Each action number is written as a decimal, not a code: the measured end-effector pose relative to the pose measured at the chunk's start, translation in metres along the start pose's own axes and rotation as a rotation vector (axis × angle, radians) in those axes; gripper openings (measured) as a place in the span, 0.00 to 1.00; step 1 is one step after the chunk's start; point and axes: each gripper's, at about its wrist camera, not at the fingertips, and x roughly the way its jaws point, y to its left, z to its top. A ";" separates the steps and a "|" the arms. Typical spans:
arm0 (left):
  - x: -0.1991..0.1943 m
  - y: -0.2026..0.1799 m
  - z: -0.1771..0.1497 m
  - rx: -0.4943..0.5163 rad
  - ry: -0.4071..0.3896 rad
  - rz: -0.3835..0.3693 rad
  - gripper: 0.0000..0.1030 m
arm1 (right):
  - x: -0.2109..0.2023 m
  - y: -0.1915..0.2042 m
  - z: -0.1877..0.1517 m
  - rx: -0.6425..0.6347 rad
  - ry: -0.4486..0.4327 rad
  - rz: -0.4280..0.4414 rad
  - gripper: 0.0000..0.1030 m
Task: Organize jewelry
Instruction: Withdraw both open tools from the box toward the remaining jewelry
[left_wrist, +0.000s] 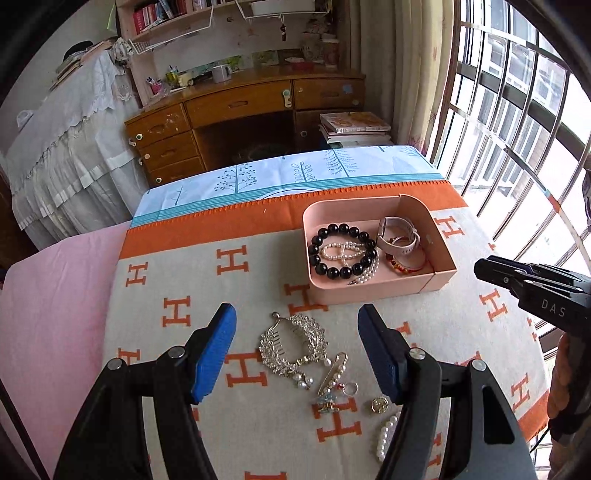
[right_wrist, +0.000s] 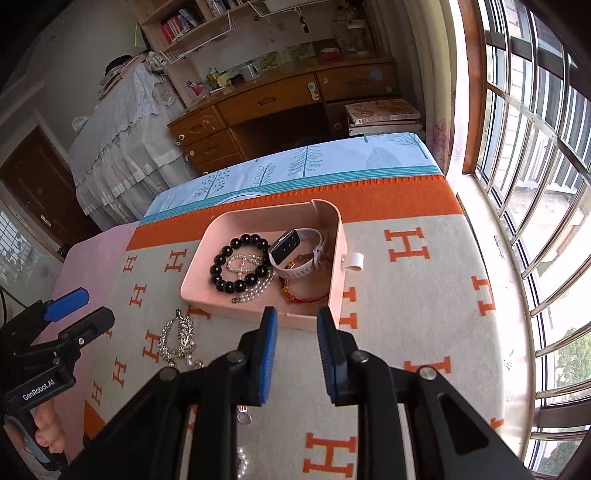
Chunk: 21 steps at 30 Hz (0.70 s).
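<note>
Both pairs of blue-padded fingers are empty. On the left gripper (left_wrist: 297, 354) the fingers (left_wrist: 216, 354) stand wide apart above the loose pieces on the blanket (left_wrist: 207, 291), touching none of them. On the right gripper (right_wrist: 295, 354) the fingers (right_wrist: 267, 354) are set much closer together, with a clear gap and nothing between the pads; they hang just in front of the near wall of the pink tray (right_wrist: 258, 314).

Below the left gripper lie a rhinestone hair comb (left_wrist: 293, 345), a pearl safety-pin brooch (left_wrist: 332, 373), a small ring (left_wrist: 351, 387), a little blue-and-gold charm (left_wrist: 327, 402), a round gold piece (left_wrist: 378, 404) and a string of pearls (left_wrist: 384, 435) partly hidden by the right-hand finger. All sit toward the blanket's near edge, well apart from the tray.

The tray rests near the blanket's far orange border, closer to the window-side edge. Inside it a black bead bracelet (right_wrist: 240, 264) circles a small pearl bracelet (right_wrist: 242, 264); a longer pearl strand (right_wrist: 255, 290) trails toward the near wall. Beside these, at the tray's window-side end, a white smartwatch (right_wrist: 295, 254) lies on a red and gold bracelet (right_wrist: 303, 293). A white tab (right_wrist: 352, 262) sticks out from the tray's outer wall.

A person's hand (right_wrist: 46, 432) grips the left gripper's handle.
</note>
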 end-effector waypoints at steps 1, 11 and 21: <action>-0.003 0.000 -0.005 0.002 0.001 0.002 0.65 | -0.005 0.003 -0.005 -0.011 -0.007 0.002 0.22; -0.023 0.020 -0.063 -0.057 0.021 -0.023 0.72 | -0.020 0.030 -0.062 -0.065 0.080 0.005 0.22; -0.017 0.049 -0.118 -0.149 0.046 0.008 0.72 | 0.006 0.049 -0.113 -0.135 0.173 -0.025 0.39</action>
